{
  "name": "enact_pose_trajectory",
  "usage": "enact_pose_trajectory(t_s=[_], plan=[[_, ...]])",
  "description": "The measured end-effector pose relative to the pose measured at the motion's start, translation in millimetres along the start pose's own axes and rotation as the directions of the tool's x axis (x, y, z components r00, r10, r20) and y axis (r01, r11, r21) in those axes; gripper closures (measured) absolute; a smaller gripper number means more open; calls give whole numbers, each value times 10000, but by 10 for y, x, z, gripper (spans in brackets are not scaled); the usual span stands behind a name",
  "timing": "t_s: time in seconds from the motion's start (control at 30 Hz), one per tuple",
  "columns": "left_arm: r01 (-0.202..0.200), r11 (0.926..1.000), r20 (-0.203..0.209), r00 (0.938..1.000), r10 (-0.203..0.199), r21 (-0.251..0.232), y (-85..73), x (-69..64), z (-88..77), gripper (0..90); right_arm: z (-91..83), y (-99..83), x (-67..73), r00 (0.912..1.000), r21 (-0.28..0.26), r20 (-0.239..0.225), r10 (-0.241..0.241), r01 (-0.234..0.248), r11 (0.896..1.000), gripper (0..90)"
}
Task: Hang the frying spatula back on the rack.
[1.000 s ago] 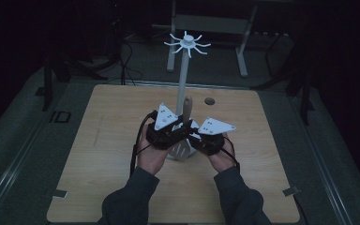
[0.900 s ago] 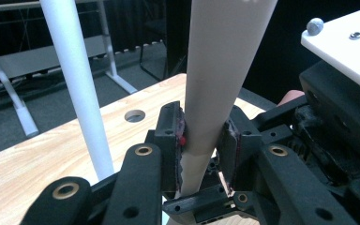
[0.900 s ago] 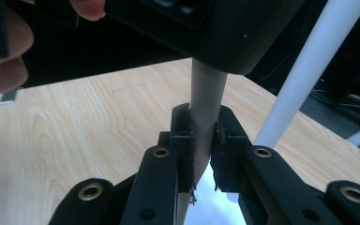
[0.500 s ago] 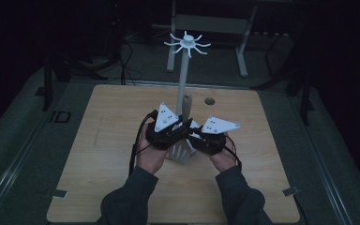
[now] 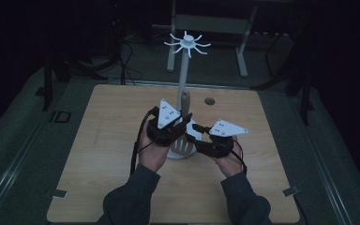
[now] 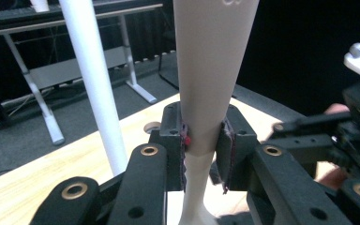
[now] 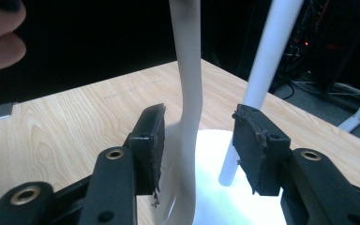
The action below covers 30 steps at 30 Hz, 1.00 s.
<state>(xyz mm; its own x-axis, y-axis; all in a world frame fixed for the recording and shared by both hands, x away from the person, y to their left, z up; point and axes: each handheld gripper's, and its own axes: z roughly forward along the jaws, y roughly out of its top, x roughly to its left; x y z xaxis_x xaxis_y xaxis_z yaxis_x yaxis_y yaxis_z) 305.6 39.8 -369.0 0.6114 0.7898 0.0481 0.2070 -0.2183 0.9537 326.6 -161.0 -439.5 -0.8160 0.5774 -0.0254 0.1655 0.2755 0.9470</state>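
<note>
A white slotted spatula [image 5: 183,140] stands upright near the middle of the wooden counter [image 5: 98,154], just beside the pole of a white hook stand [image 5: 185,61]. The left gripper [image 6: 201,140] has its jaws clamped on the spatula's handle. The right gripper [image 7: 197,140] sits lower with jaws spread either side of the neck, not touching it.

White slotted spatula [image 5: 183,140] stands upright, blade down on round white base of stand [image 5: 185,65], handle [image 6: 205,93] just beside pole. Stand: tall white pole, hook arms at top, near table middle.
</note>
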Motion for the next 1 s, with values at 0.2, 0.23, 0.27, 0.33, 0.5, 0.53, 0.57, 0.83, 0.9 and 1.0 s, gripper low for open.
enact_pose_trajectory(t_s=[0.2,0.23,0.27,0.33,0.5,0.53,0.57,0.83,0.9,1.0], plan=[[111,9999,-263,9996,-115,-118,77,16,-11,747,-110,-133,-5,9995,302,258,195,-203,9993,545],[109,9999,-312,9994,-113,-133,89,19,-15,747,-128,-159,-5,9995,365,260,186,-195,9991,555],[122,9998,-351,9993,-128,-156,101,21,-16,747,-147,-186,-2,9994,446,320,140,-154,9989,555],[119,9998,-366,9993,-124,-135,111,26,-18,748,-165,-213,3,9992,494,372,115,-133,9987,555],[148,9998,-521,9985,-156,-159,189,55,-24,747,-267,-377,19,9981,695,529,320,-356,9969,544],[153,9997,-540,9984,-162,-177,204,60,-25,747,-282,-407,17,9978,727,559,364,-404,9965,544],[153,9997,-540,9984,-162,-177,204,60,-25,747,-299,-443,12,9972,757,608,436,-481,9960,544],[190,9997,-674,9975,-199,-153,307,96,-10,747,-359,-620,-25,9934,918,764,851,-920,9915,544],[209,9996,-697,9973,-221,-170,335,102,-5,747,-373,-638,-35,9924,891,786,950,-1019,9908,544],[169,9998,-764,9969,-176,-100,377,111,12,747,-391,-654,-44,9915,874,841,988,-1061,9905,544]])
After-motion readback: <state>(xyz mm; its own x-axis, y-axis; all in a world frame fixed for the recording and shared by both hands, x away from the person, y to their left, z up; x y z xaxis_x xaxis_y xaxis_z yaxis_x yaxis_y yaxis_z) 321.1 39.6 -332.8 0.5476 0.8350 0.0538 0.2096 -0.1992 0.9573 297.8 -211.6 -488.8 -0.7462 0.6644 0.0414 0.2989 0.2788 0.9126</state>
